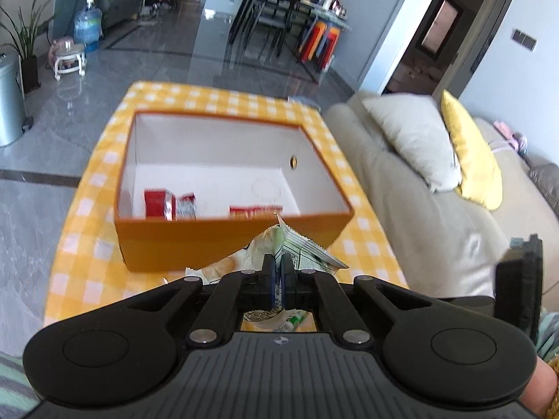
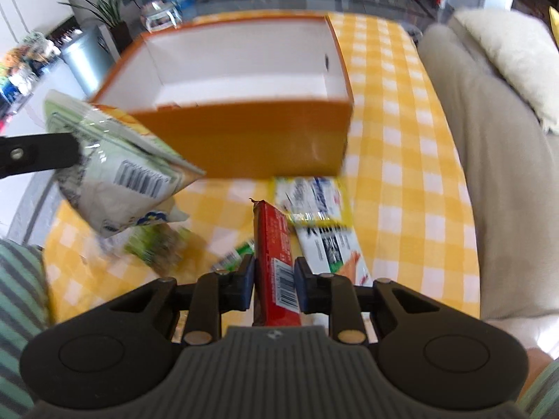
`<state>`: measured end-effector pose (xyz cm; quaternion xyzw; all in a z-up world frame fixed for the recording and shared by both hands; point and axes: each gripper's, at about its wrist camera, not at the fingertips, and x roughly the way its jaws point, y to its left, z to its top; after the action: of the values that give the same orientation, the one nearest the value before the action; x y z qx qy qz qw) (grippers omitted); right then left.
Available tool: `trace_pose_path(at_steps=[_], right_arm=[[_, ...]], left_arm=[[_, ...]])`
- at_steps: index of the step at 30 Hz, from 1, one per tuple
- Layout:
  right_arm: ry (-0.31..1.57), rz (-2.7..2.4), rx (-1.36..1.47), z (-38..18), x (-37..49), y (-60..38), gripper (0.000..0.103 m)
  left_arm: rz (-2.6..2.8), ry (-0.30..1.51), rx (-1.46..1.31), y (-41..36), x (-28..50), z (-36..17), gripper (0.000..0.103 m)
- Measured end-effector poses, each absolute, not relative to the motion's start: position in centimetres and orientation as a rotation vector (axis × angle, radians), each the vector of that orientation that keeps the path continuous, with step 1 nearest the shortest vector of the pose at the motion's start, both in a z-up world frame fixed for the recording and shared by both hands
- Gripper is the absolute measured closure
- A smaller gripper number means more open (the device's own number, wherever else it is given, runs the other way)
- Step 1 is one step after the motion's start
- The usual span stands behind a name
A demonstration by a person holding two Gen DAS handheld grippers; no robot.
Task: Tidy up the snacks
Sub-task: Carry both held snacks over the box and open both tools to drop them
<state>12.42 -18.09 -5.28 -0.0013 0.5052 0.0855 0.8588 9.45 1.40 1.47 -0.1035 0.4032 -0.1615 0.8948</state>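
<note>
The left gripper (image 1: pixel 278 281) pinches a green-and-white snack bag (image 1: pixel 297 248) by its thin edge, at six o'clock of the orange box (image 1: pixel 223 241). The right gripper (image 2: pixel 274 288) is clamped on a red snack bar (image 2: pixel 276 262), with loose packets (image 2: pixel 314 206) on the checked tablecloth (image 2: pixel 401 174) at its one o'clock. The bag hangs from a narrow crimp, so it could slip free, or snag the box's near wall on the way in.
</note>
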Motion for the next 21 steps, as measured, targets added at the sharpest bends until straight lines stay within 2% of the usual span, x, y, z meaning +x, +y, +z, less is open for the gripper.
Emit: trace_pose_path(at_steps=[12,21], right_arm=[[0.839,0.21,0.068,2.1,13.6,-17.8,0.082],[0.824,0.205,0.081,3.3,19.8,-16.5,0.082]], left_arm=[[-0.307,0.728,-0.177,2.5,13.1,5.5,0.101],[-0.245,0.751,-0.114,2.2,17.4,4.9,0.101]])
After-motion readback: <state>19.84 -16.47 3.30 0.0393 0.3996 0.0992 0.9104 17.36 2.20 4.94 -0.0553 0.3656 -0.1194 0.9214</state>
